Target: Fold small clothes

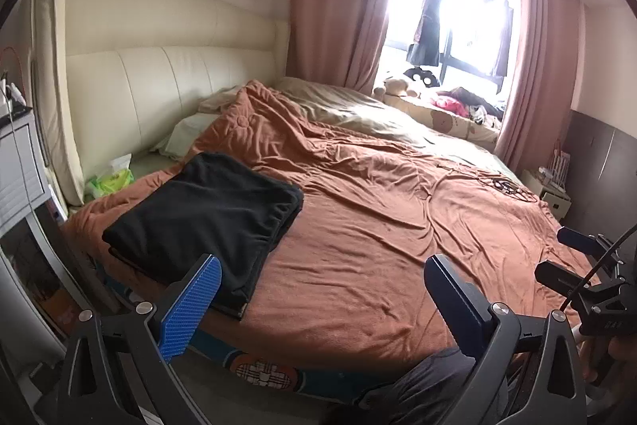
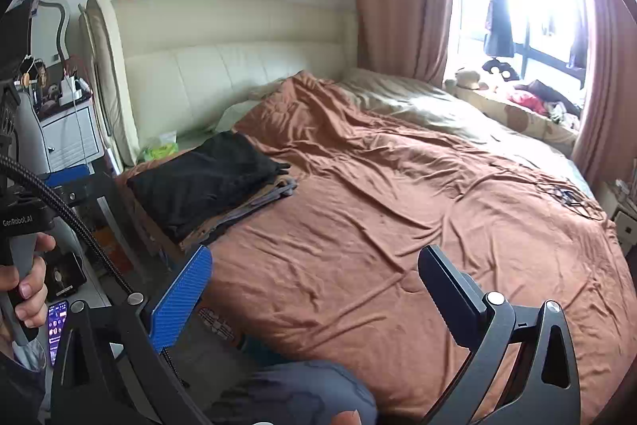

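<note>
"Looking from the left side first, what do you see?"

"I see a white nightstand (image 2: 73,142) by the wall, then a cream headboard (image 1: 159,82). A green tissue pack (image 1: 113,180) sits on the bed near it."

"Where are the clothes?"

"The black folded cloth (image 1: 207,214) lies flat on the brown blanket (image 1: 378,226), near the left edge of the bed. In my right view it sits on top of a small pile of folded clothes (image 2: 247,210). Nothing is touching it."

"What about your left tongs?"

"My left gripper (image 1: 322,289) is spread wide. It holds nothing. Its blue finger (image 1: 191,305) shows just in front of the near end of the black cloth, but I cannot tell if it touches."

"And the right one?"

"My right gripper (image 2: 314,289) is spread wide too, with nothing in it. It hangs over bare brown blanket, apart from the pile."

"Anything else?"

"A hand (image 2: 28,289) grips a handle at the left of my right view, and a phone (image 2: 57,325) glows below it. Far right, pink curtains (image 1: 338,6) hang beside a bright window (image 1: 454,18). A teddy bear (image 1: 398,87) sits on the sill."
</note>
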Demonstrator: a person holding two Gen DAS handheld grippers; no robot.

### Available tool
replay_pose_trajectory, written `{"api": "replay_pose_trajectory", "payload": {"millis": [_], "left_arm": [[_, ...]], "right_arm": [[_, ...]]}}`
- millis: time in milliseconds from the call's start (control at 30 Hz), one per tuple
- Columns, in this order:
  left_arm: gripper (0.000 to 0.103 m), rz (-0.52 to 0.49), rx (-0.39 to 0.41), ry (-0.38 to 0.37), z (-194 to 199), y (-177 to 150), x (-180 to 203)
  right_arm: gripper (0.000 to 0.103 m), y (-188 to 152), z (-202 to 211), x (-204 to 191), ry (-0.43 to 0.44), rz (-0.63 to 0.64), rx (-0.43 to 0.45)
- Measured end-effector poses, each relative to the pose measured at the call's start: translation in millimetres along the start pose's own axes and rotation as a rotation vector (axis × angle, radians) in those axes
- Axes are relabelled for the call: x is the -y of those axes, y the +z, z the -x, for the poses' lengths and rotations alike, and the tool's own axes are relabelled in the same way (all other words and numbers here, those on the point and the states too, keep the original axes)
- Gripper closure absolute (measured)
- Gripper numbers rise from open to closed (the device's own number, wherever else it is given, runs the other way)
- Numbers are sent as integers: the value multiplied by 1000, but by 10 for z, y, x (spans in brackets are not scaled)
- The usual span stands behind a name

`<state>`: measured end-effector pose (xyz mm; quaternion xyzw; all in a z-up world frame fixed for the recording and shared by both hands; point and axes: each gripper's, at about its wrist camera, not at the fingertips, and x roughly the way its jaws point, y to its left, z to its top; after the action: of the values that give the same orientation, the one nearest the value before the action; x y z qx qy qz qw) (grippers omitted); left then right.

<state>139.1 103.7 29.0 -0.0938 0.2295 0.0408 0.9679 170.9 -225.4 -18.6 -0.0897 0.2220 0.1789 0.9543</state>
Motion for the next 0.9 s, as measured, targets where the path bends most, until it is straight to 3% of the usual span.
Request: {"api": "replay_pose_trajectory", "payload": {"millis": [400, 900], "left_arm": [[1, -54, 41, -84, 418, -287, 659], [0, -129, 49, -96, 547, -770, 880]], "right_arm": [[0, -428, 701, 278, -29, -75, 2], [0, -868, 952, 454, -58, -162, 48]]}}
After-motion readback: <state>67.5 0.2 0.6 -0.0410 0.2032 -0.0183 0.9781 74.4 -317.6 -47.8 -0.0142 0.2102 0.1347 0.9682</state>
